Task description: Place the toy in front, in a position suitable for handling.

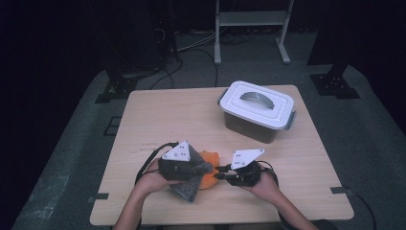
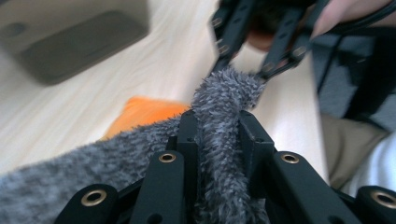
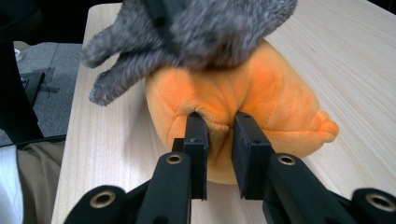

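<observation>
An orange plush toy (image 1: pixel 209 158) lies on the wooden table (image 1: pixel 167 115) near its front edge, between my two grippers. A grey fuzzy cloth (image 1: pixel 187 188) is draped over its left side. My left gripper (image 1: pixel 208 167) is shut on a bunched strip of that grey cloth (image 2: pixel 219 93), which runs between its jaws (image 2: pixel 218 123). My right gripper (image 1: pixel 219 171) faces it from the right and is shut on a pinched fold of the orange plush toy (image 3: pixel 275 102), with its jaws (image 3: pixel 219 123) pressing into the fabric. The grey cloth (image 3: pixel 210 28) covers the toy's top.
A grey storage box with a white handled lid (image 1: pixel 257 110) stands at the back right of the table. Bare wood lies to the left and behind the toy. Stand legs and cables sit on the floor beyond the table's far edge.
</observation>
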The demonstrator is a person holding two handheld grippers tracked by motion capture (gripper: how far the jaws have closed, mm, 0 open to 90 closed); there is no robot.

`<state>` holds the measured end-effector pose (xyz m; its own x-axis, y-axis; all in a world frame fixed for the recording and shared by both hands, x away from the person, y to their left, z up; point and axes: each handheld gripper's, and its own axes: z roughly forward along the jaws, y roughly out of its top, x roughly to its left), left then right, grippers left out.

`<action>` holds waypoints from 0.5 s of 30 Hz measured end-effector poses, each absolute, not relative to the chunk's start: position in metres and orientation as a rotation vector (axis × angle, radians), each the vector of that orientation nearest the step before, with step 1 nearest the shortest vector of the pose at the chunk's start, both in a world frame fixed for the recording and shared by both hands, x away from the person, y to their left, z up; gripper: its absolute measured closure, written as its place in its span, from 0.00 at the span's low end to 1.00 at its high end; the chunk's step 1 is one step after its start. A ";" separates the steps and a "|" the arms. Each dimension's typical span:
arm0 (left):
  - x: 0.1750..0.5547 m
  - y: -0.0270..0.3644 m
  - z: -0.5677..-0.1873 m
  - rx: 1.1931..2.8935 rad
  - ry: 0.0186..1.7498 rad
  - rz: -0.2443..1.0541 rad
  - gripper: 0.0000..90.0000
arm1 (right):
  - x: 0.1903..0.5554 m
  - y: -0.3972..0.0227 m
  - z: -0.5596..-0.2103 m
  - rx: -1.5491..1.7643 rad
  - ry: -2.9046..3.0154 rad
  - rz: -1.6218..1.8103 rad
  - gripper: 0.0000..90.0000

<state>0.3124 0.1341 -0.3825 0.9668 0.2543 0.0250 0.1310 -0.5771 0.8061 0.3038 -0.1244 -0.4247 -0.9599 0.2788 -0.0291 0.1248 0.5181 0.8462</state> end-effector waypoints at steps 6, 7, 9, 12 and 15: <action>0.317 0.146 -0.388 2.211 0.326 0.191 0.82 | 0.305 -0.127 -0.426 0.356 2.600 1.460 0.77; 0.317 0.147 -0.389 2.215 0.329 0.192 0.82 | 0.305 -0.127 -0.426 0.350 2.603 1.472 0.73; 0.317 0.149 -0.390 2.214 0.336 0.177 0.81 | 0.304 -0.129 -0.425 0.334 2.588 1.501 0.64; 0.318 0.151 -0.393 2.215 0.337 0.151 0.82 | 0.308 -0.133 -0.425 0.369 2.584 1.544 0.53; 0.318 0.153 -0.396 2.219 0.338 0.125 0.82 | 0.315 -0.135 -0.428 0.422 2.594 1.580 0.48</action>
